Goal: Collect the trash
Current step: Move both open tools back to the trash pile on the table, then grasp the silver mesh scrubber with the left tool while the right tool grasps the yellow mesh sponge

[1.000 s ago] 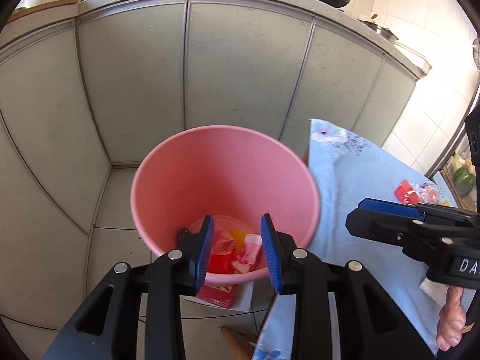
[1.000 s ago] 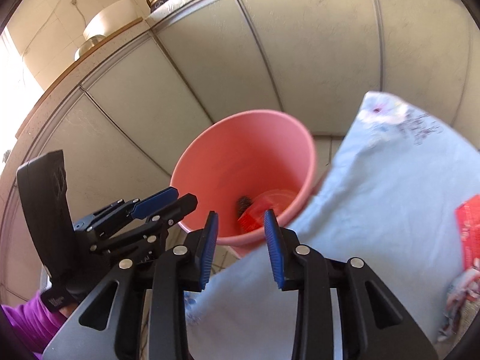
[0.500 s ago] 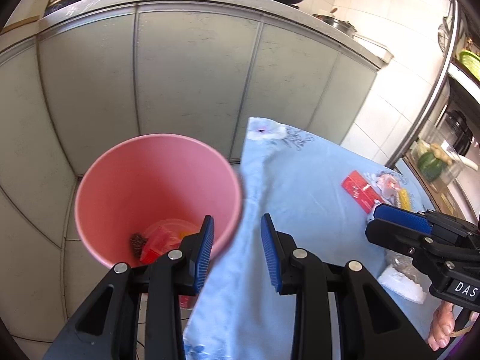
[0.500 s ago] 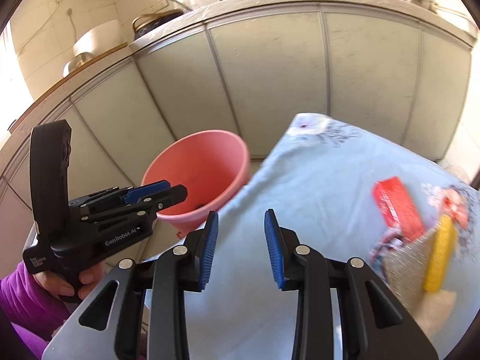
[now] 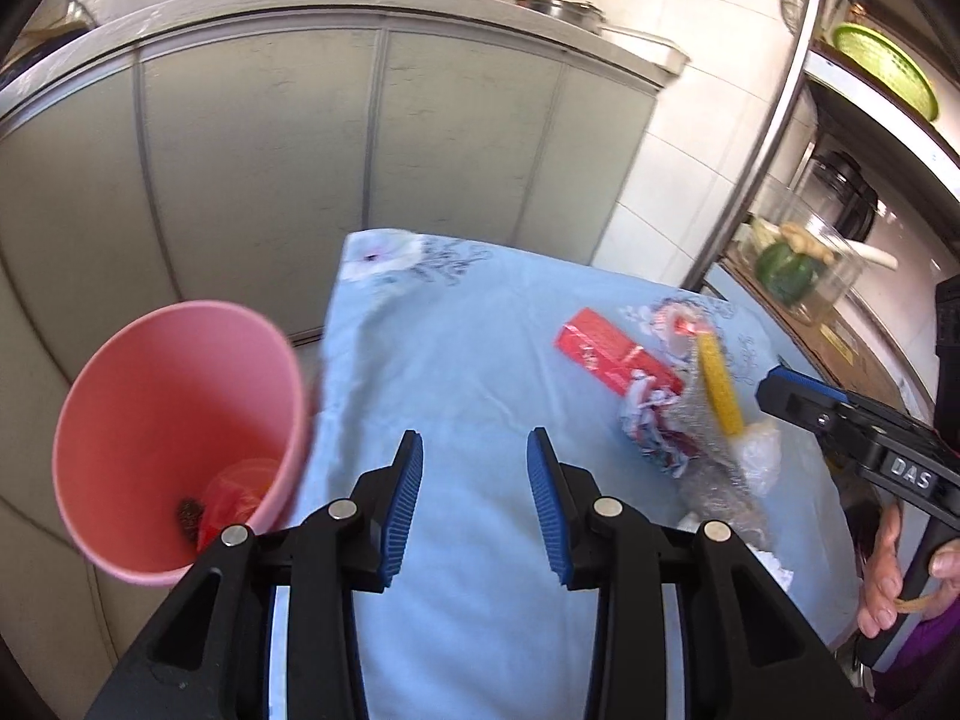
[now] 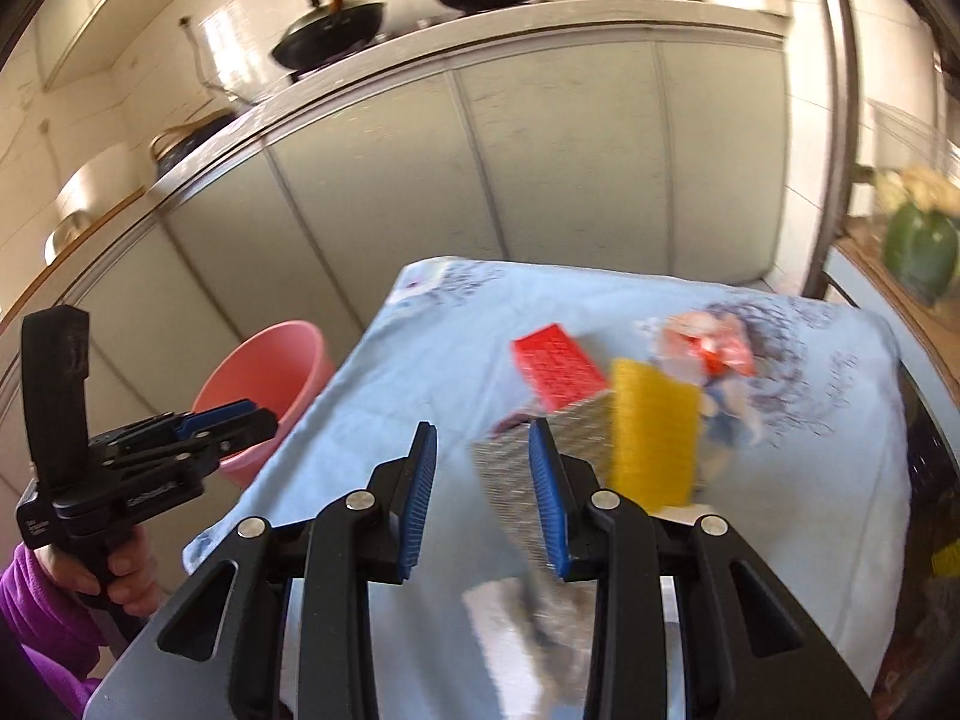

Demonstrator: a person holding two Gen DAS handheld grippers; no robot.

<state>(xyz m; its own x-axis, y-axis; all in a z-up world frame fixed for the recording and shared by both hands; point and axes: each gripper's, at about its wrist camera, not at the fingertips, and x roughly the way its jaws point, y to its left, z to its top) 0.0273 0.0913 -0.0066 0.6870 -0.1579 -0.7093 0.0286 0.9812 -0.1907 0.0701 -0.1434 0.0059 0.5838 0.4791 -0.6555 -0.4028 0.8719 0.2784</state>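
A pink bin (image 5: pixel 174 438) stands left of the table and holds red wrappers; it also shows in the right wrist view (image 6: pixel 264 372). On the light blue cloth (image 5: pixel 480 360) lies a pile of trash: a red box (image 5: pixel 612 354), a yellow sponge (image 5: pixel 720 384), a silver foil bag (image 5: pixel 708 456) and a crumpled wrapper (image 5: pixel 648 420). The right wrist view shows the red box (image 6: pixel 558 369), sponge (image 6: pixel 654 432) and foil bag (image 6: pixel 510 480). My left gripper (image 5: pixel 474 498) is open and empty over the cloth. My right gripper (image 6: pixel 483 492) is open and empty, just before the foil bag.
Grey cabinet doors (image 5: pixel 360 138) under a counter with black pans (image 6: pixel 330 36) stand behind the table. A metal rack (image 5: pixel 774 138) with green vegetables (image 5: pixel 786 270) stands at the right. An orange-and-white wrapper (image 6: pixel 708 348) lies at the far side of the pile.
Both grippers have swung right, away from the pink bin and over the table. The trash pile has come into view, closer to the right gripper. Both stay open and empty.
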